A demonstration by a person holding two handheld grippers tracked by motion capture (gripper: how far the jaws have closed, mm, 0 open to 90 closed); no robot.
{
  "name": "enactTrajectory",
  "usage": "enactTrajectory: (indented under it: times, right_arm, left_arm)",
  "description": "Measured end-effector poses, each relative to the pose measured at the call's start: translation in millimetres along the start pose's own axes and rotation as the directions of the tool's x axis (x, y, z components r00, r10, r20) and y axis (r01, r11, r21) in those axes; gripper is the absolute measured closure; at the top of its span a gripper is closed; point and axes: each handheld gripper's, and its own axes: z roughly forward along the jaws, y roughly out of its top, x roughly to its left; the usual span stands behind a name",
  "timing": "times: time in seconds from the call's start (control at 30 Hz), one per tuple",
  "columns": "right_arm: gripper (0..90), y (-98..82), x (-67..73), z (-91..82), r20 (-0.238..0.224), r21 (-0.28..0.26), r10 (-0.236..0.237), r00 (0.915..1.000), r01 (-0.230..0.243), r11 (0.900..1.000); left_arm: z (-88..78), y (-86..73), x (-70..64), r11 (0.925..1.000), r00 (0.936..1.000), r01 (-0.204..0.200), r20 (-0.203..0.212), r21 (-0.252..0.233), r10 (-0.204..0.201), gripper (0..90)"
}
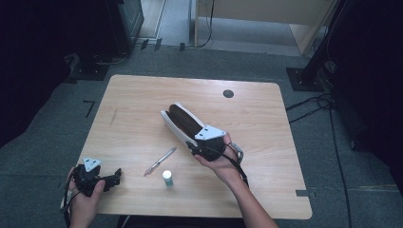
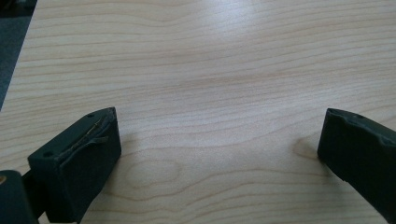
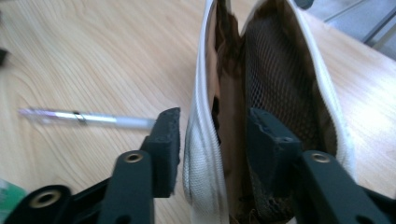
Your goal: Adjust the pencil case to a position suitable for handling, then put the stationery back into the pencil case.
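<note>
A white zip pouch (image 1: 183, 121) with a brown mesh-lined inside lies open at the middle of the wooden table (image 1: 142, 95). At its near end my right gripper (image 1: 192, 144) has one jaw outside the pouch's left wall (image 3: 205, 70) and the other inside, drawn close on that wall; in the right gripper view the gripper (image 3: 212, 126) pinches it. A clear pen (image 1: 160, 161) (image 3: 88, 117) lies just left of the pouch. A small white stick with a green cap (image 1: 167, 178) stands near the pen. My left gripper (image 1: 114, 176) (image 2: 219, 135) rests open near the table's front left corner, nothing between its jaws.
A dark round grommet (image 1: 228, 93) sits in the tabletop at the back right. Bare wood stretches left of the pouch and behind it. Stands and cables lie on the grey floor around the table.
</note>
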Motion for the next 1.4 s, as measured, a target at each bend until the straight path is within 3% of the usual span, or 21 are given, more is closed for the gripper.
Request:
enactTrajectory:
  times: [0.43, 0.63, 0.77, 0.87, 1.17, 1.4]
  right_arm:
    - [43.6, 3.2, 4.5, -33.5, -0.059, -0.070, 0.043, 0.9974, -0.047, 0.996]
    - [36.7, -1.9, 10.3, -42.3, -0.114, -0.081, 0.084, 0.9899, -0.094, 0.992]
    - [32.5, -6.0, 13.7, -45.1, -0.139, -0.083, 0.088, 0.9863, -0.100, 0.991]
    - [30.3, -7.9, 17.2, -44.9, -0.110, -0.073, 0.112, 0.9875, -0.121, 0.990]
    - [42.3, -13.9, 27.3, -42.3, -0.138, -0.074, 0.095, 0.9859, -0.106, 0.992]
    - [54.7, -14.4, 37.7, -42.2, -0.192, -0.085, 0.082, 0.9779, -0.099, 0.991]
  left_arm:
    - [0.0, 0.0, 0.0, 1.0000, 1.0000, 0.000, 0.000, 0.000, 0.000, 0.0]
    - [0.0, 0.0, 0.0, 1.0000, 1.0000, 0.001, 0.000, 0.000, -0.001, 0.0]
    - [0.0, 0.0, 0.0, 1.0000, 1.0000, 0.000, 0.000, 0.000, 0.000, 0.0]
    - [0.0, 0.0, 0.0, 1.0000, 1.0000, 0.000, 0.000, 0.000, 0.000, 0.0]
    - [0.0, -0.1, 0.0, 1.0000, 1.0000, 0.000, 0.000, 0.000, 0.000, 0.0]
    - [0.0, 0.0, 0.0, 1.0000, 1.0000, -0.001, 0.000, 0.001, 0.001, 0.0]
